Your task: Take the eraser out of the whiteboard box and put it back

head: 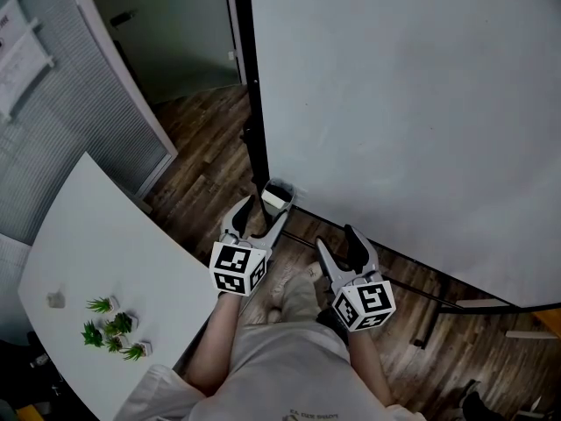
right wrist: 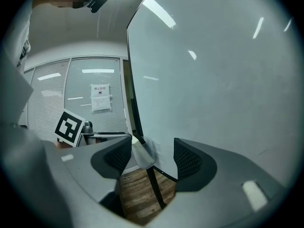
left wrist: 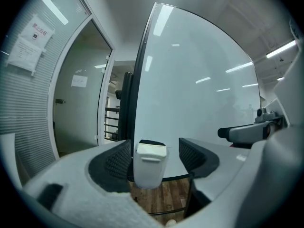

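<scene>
Left gripper view, white box (left wrist: 149, 174), eraser (left wrist: 151, 151) inside

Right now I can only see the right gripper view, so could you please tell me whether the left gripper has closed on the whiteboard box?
Observer: Not yet. The left gripper has its jaws apart, and the whiteboard box stands between them.
Operator: Thank you. Is the eraser out of it?
Observer: No. The eraser sits in the box, with its pale top and a dark strip behind it showing above the rim.
Operator: What is on the person's left?
Observer: The head view shows a white table with small green plants on it.
</scene>
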